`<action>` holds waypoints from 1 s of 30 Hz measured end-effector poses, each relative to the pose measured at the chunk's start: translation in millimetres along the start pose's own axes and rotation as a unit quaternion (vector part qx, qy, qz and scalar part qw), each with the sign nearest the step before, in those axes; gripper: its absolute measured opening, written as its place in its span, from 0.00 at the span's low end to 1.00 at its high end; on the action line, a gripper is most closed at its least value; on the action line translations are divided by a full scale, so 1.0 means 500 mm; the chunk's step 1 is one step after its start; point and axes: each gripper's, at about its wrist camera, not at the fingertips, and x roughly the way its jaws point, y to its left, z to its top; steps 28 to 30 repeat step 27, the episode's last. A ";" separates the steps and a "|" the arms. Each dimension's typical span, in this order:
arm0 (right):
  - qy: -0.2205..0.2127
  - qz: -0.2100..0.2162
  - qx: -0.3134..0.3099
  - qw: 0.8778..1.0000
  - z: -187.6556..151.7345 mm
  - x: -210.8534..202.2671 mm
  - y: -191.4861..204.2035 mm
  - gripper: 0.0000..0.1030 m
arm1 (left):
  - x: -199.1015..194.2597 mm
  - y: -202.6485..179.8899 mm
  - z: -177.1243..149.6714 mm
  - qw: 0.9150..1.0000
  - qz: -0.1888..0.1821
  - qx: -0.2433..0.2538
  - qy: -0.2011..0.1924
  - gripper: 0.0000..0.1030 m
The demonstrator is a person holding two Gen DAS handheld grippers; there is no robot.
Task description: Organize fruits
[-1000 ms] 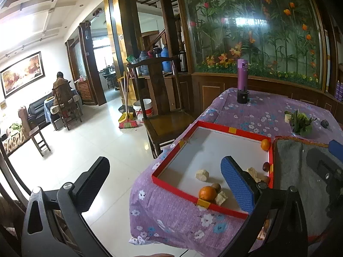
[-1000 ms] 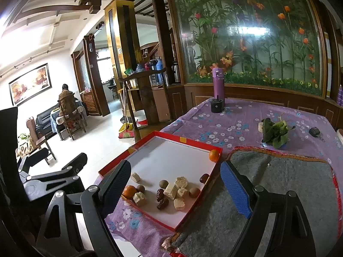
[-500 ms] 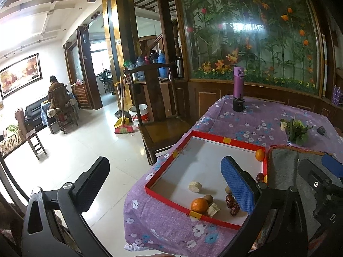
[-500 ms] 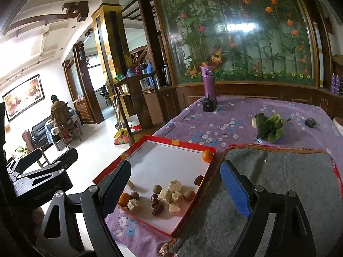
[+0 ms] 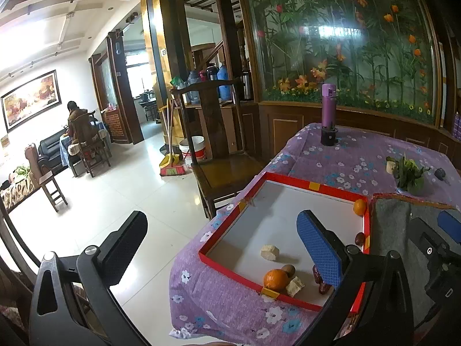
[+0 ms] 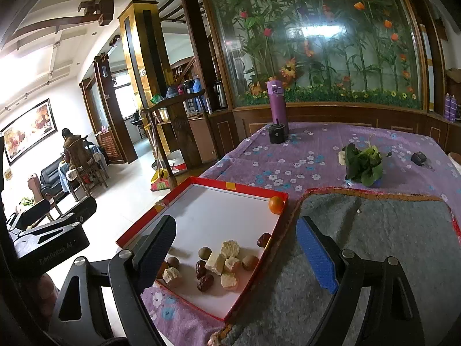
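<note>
Both grippers have come nearer; the red tray (image 6: 276, 232) now sits lower and larger. The left gripper (image 5: 222, 250) and right gripper (image 6: 239, 253) gape wide, empty. Fruits (image 6: 219, 262) cluster at the tray's lower end.

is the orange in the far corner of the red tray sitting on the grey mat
No, that orange sits inside the red tray, beside the grey mat.

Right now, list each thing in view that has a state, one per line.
Left gripper: open, empty.
Right gripper: open, empty.
Tray: open-topped, fruit clustered at its near end.
Far orange: alone in the far corner.
Flask: upright, cap on.
Greens: lying on the cloth.
Chair: unoccupied.
</note>
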 end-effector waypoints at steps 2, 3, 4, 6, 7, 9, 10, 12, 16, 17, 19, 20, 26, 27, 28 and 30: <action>0.001 0.000 0.000 1.000 0.002 0.002 -0.001 0.84 | 0.001 0.000 0.000 1.000 -0.001 -0.001 0.000 1.00; 0.002 0.001 0.000 1.000 0.001 0.005 -0.001 0.84 | 0.002 -0.001 0.000 1.000 -0.001 -0.001 0.001 1.00; 0.004 0.001 0.000 1.000 0.003 0.006 -0.001 0.84 | 0.003 -0.002 0.000 1.000 -0.002 0.000 0.003 1.00; 0.008 0.001 0.000 1.000 0.004 0.013 0.000 0.84 | 0.007 -0.006 0.001 1.000 -0.004 0.001 0.005 1.00; 0.008 0.001 0.001 1.000 0.004 0.015 -0.001 0.84 | 0.007 -0.007 0.001 1.000 -0.004 0.003 0.005 1.00; 0.008 0.001 0.002 1.000 0.003 0.018 -0.001 0.84 | 0.007 -0.012 0.002 1.000 -0.005 0.005 0.004 1.00; 0.008 0.001 0.002 1.000 0.004 0.019 -0.001 0.84 | 0.008 -0.013 0.003 1.000 -0.006 0.005 0.004 1.00; 0.007 0.002 0.001 1.000 0.003 0.019 -0.002 0.84 | 0.008 -0.015 0.003 1.000 -0.007 0.005 0.005 1.00; 0.010 0.002 -0.002 1.000 0.001 0.021 -0.002 0.84 | 0.008 -0.022 0.003 1.000 -0.011 0.006 0.005 1.00; 0.011 0.003 -0.002 1.000 0.001 0.023 -0.002 0.84 | 0.007 -0.023 0.002 1.000 -0.013 0.007 0.005 1.00; 0.013 0.003 -0.003 1.000 -0.001 0.026 -0.001 0.84 | 0.006 -0.025 0.001 1.000 -0.014 0.009 0.004 1.00; 0.012 0.004 -0.003 1.000 -0.001 0.027 -0.001 0.84 | 0.005 -0.026 0.001 1.000 -0.016 0.009 0.004 1.00; 0.013 0.004 -0.003 1.000 -0.003 0.028 0.002 0.84 | 0.002 -0.032 -0.002 1.000 -0.012 0.009 -0.004 1.00; 0.014 0.004 -0.001 1.000 -0.003 0.029 0.000 0.84 | 0.003 -0.035 -0.002 1.000 -0.011 0.011 -0.003 1.00; 0.014 0.004 -0.001 1.000 -0.003 0.029 0.000 0.84 | 0.003 -0.035 -0.002 1.000 -0.011 0.011 -0.003 1.00; 0.014 0.004 -0.001 1.000 -0.003 0.029 0.000 0.84 | 0.003 -0.035 -0.002 1.000 -0.011 0.011 -0.003 1.00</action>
